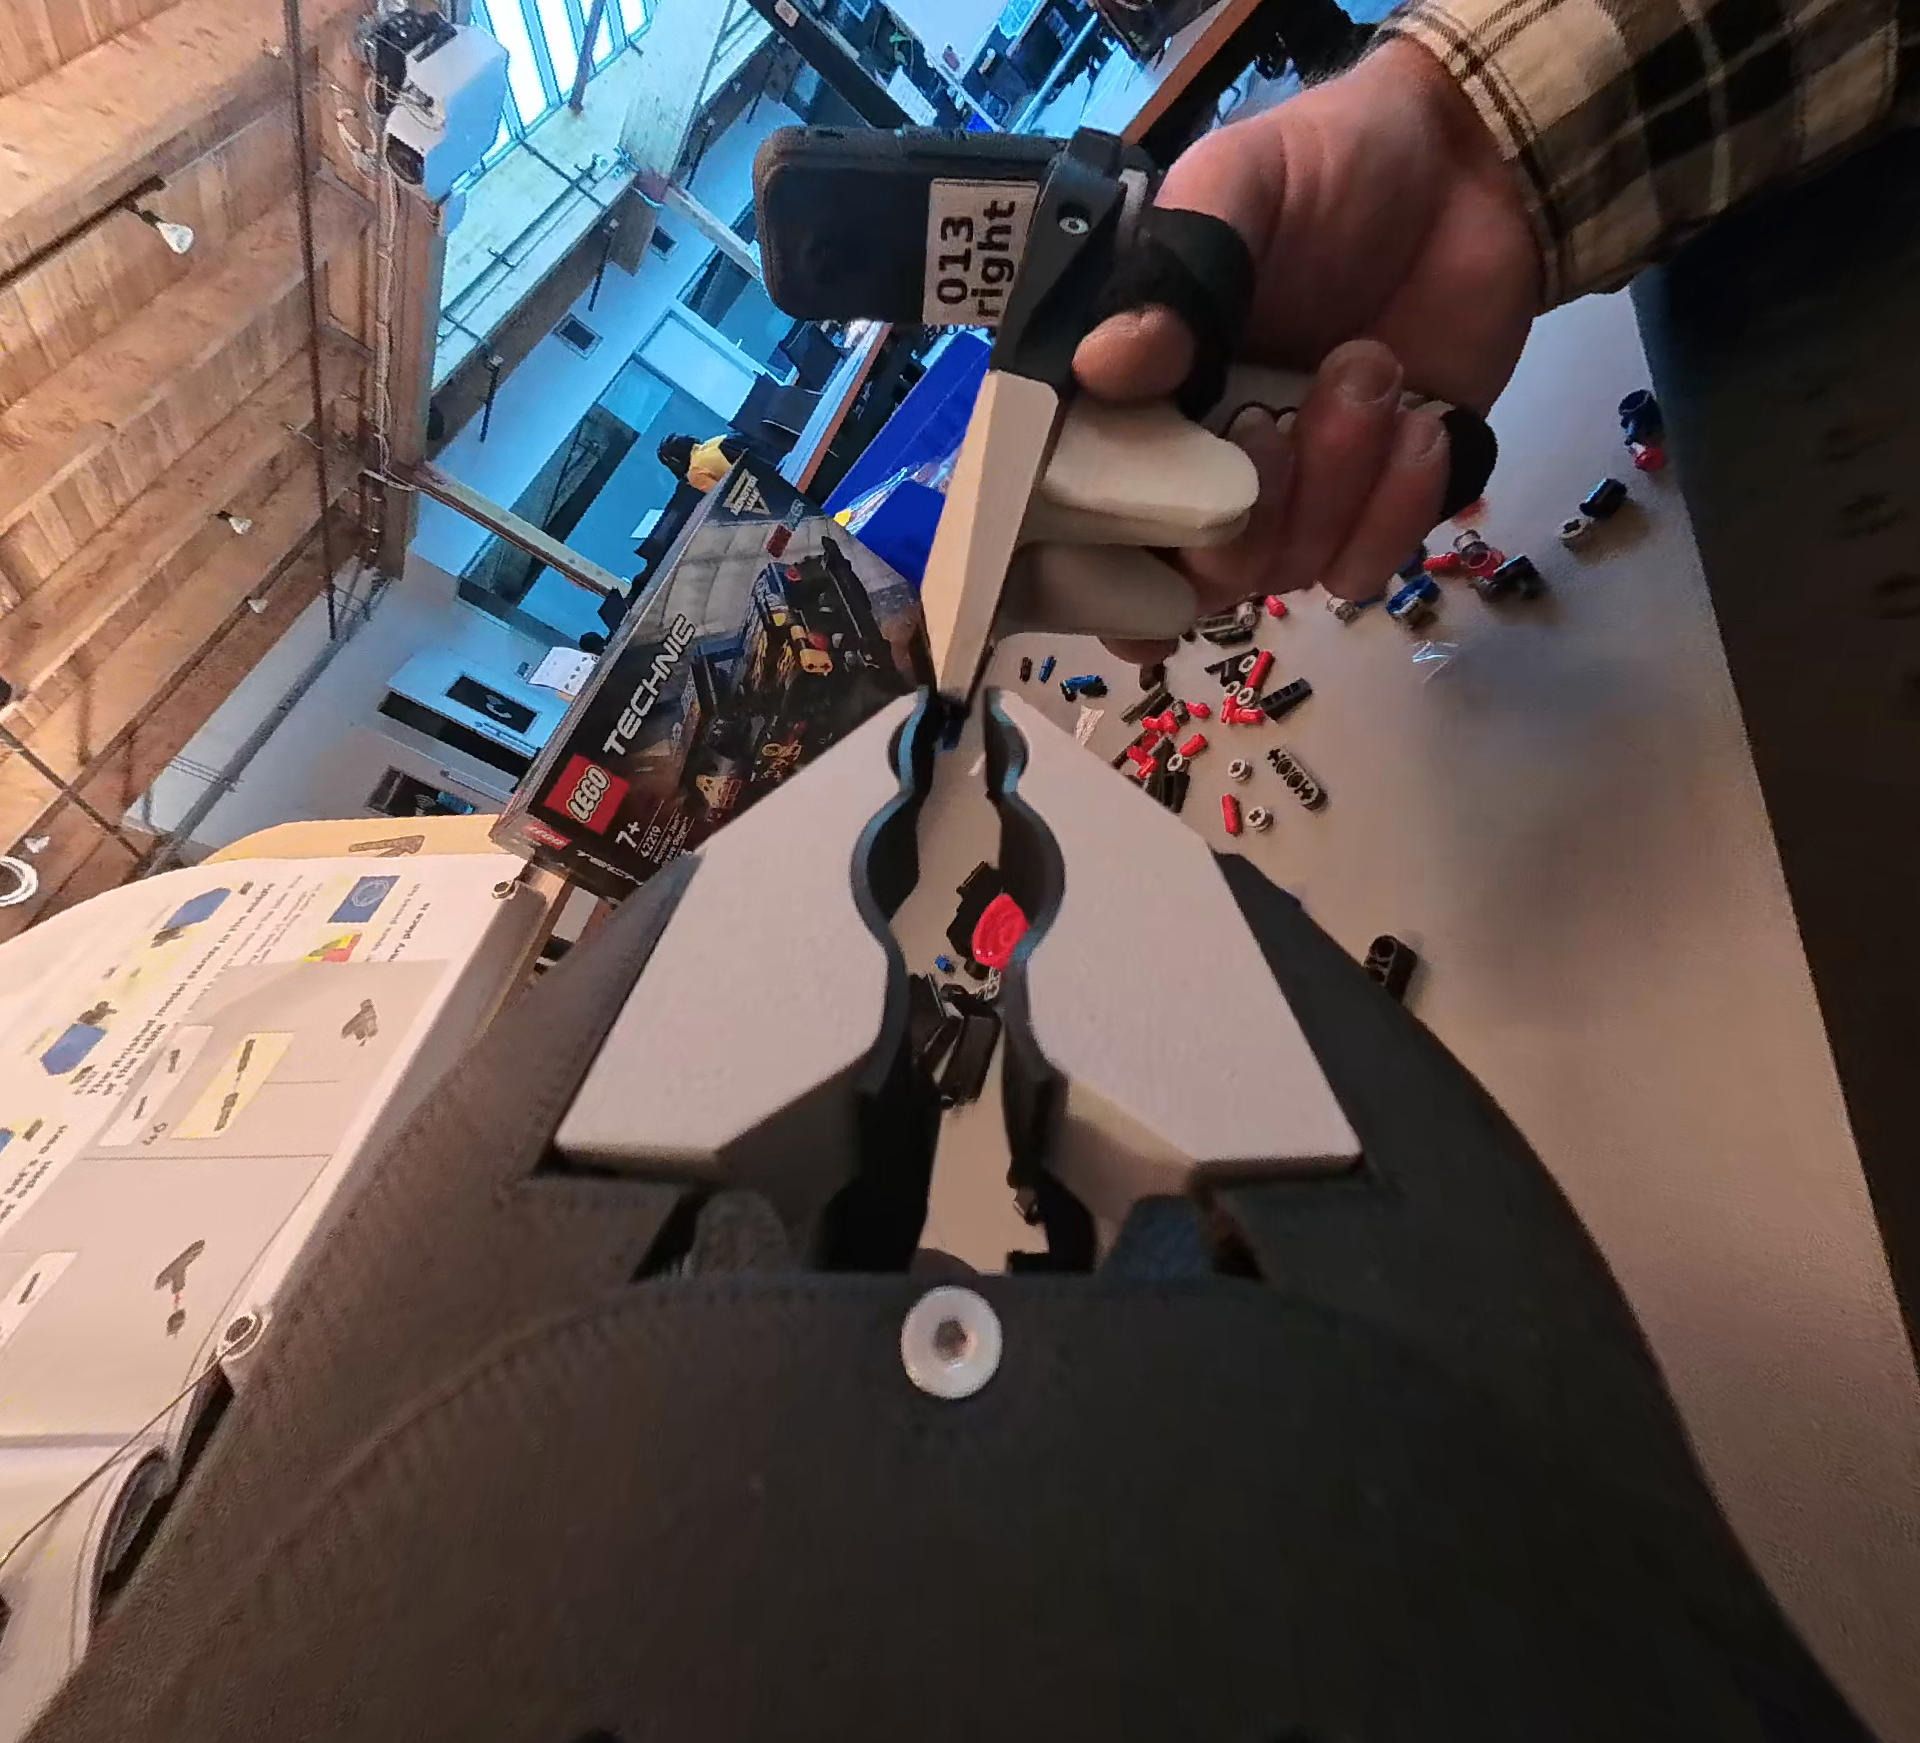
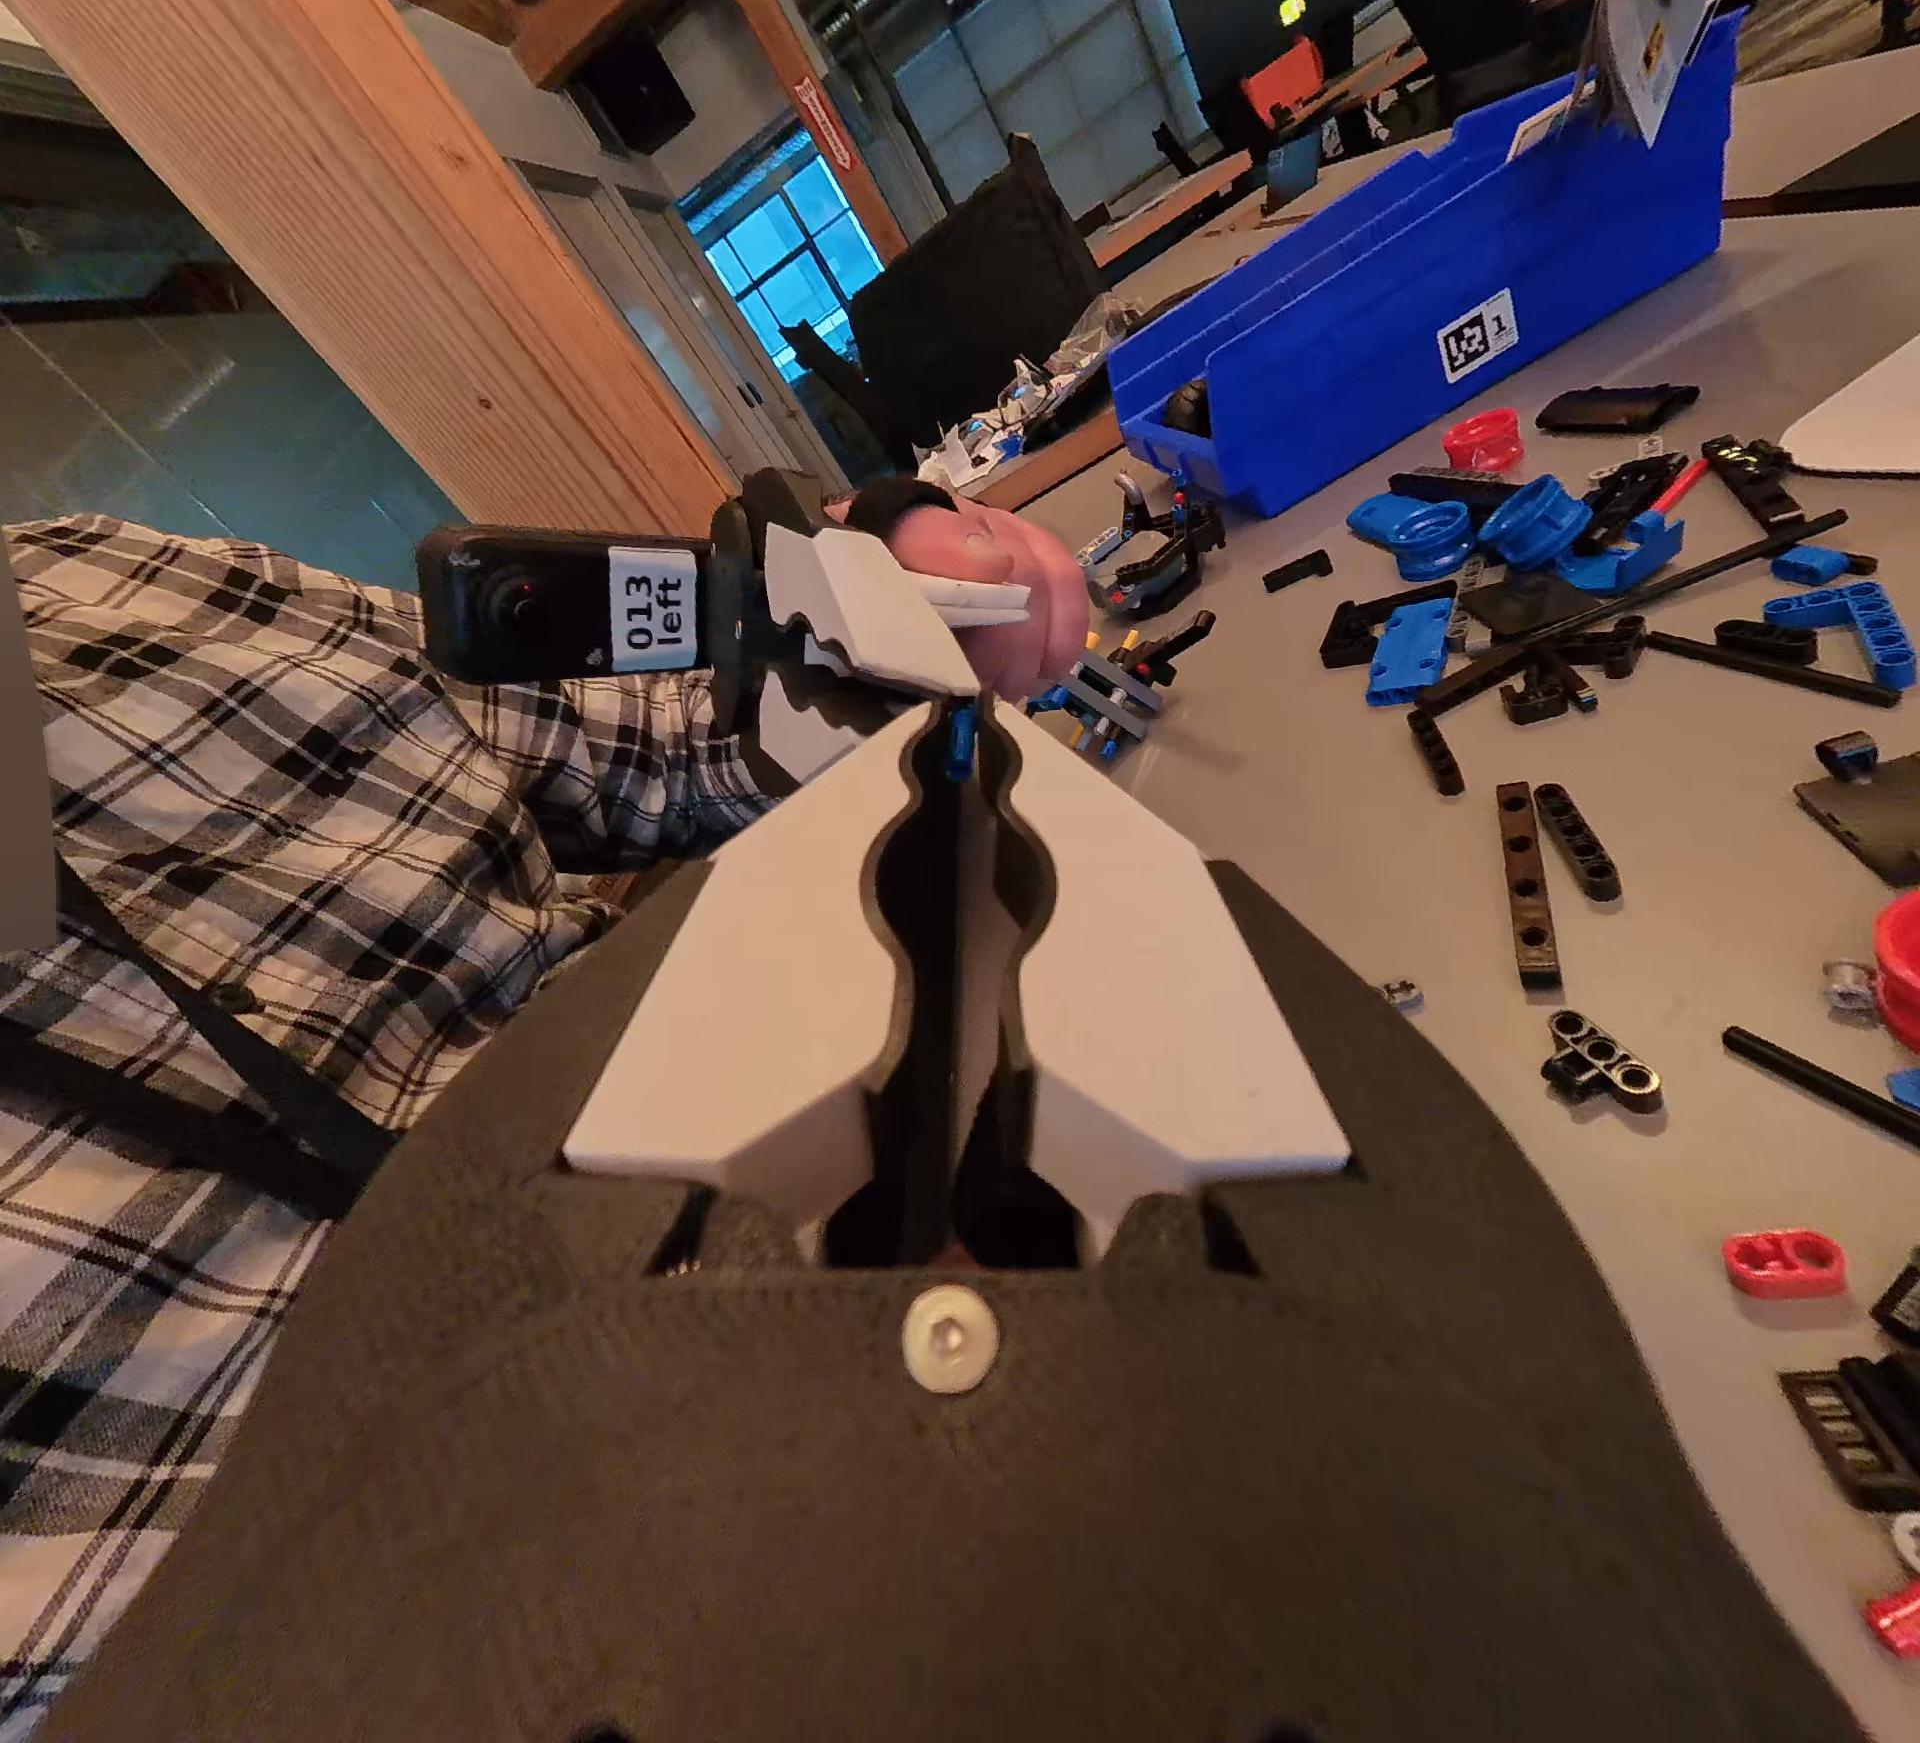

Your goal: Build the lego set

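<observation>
My two grippers meet tip to tip above the grey table. My right gripper is shut on a small blue pin at its tips. In the left wrist view my left gripper is closed to a narrow gap, and a bit of the blue pin shows between its tips. The right gripper comes down from above, held by a hand, and touches there. In the right wrist view the left gripper comes in from the upper left. How the pin sits between the two is hidden.
A set box and an open instruction booklet stand to the left. Red and black loose parts lie on the table. A blue bin, blue wheels, black beams and a small part-built assembly lie to the right. Both grippers' tips are close together, under 4 cm apart.
</observation>
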The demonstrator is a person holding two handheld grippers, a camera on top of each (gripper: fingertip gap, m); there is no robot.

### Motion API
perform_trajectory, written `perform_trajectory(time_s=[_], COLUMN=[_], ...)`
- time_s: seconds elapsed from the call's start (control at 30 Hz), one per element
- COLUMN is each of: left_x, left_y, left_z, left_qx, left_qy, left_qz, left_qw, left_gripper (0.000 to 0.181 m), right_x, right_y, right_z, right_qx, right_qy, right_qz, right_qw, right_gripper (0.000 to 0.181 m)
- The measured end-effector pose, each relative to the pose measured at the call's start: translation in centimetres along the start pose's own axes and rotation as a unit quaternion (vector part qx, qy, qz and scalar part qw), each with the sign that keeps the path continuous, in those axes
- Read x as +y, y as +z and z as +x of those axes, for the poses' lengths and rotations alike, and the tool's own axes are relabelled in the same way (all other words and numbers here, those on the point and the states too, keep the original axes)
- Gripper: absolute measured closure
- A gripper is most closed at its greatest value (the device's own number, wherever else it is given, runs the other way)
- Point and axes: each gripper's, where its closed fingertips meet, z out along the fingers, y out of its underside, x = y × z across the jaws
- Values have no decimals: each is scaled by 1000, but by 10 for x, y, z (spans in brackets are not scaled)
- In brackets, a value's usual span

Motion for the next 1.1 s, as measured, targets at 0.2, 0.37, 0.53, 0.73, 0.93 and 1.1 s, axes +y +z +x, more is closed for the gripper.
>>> perform_trajectory(time_s=[0.2,0.37,0.53,0.73,0.93,1.1], left_x=[0,2,2,1,-2,5], left_y=[0,1,0,4,10,14], left_z=[-2,-4,-10,-9,-7,6], left_qx=[-1,-8,-21,-18,-15,19], left_qy=[-3,5,-9,-6,0,-2], left_qz=[2,-7,0,3,3,-23], left_qw=[1000,1000,1000,1000,1000,1000], left_gripper=[177,179,180,179,179,179], right_x=[0,-3,-3,-2,-2,10], right_y=[0,-1,-4,0,0,-1], right_z=[-3,-1,3,-1,-3,6], right_qx=[-15,-6,35,54,53,94], right_qy=[11,5,-35,-62,-67,-120], right_qz=[5,14,-4,-15,-18,-75], right_qw=[1000,1000,999,997,996,985], right_gripper=[180,178,175,177,179,179])
